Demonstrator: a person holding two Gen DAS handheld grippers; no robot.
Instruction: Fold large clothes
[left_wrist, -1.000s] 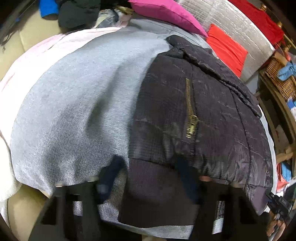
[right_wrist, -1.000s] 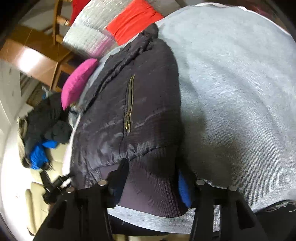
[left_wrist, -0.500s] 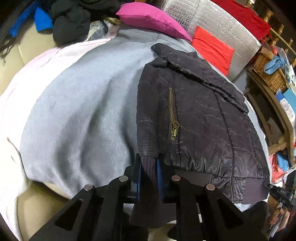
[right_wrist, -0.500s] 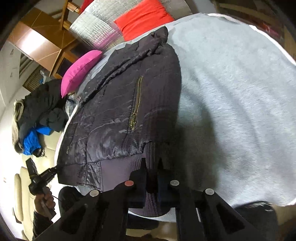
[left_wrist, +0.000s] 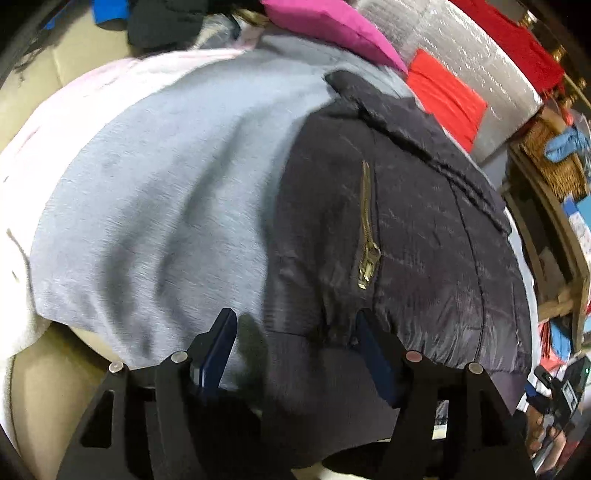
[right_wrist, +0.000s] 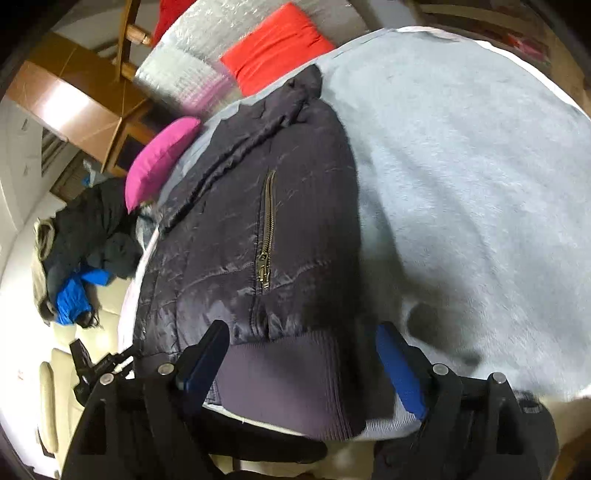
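- Blanket (left_wrist: 155, 206), grey, spreads over a cream sofa (right_wrist: 66, 384) and carries the work.
- Jacket (left_wrist: 406, 236), dark and quilted, lies flat on the blanket, its brass zip (left_wrist: 367, 229) running toward the ribbed hem (right_wrist: 280, 376) at the near edge.
- Pile of clothes (right_wrist: 85, 236), dark with one blue piece, sits on the sofa well apart from the jacket.
- Cushions, pink (right_wrist: 162, 158) and red (right_wrist: 273, 48), rest beyond the collar.
- Left gripper (left_wrist: 295, 332) hovers at the hem, jaws opening, blue pads wide on either side of the hem's corner, not pressing it.
- Right gripper (right_wrist: 301, 343) stands over the hem too, jaws opening wide, ribbed band between the pads but free of them.
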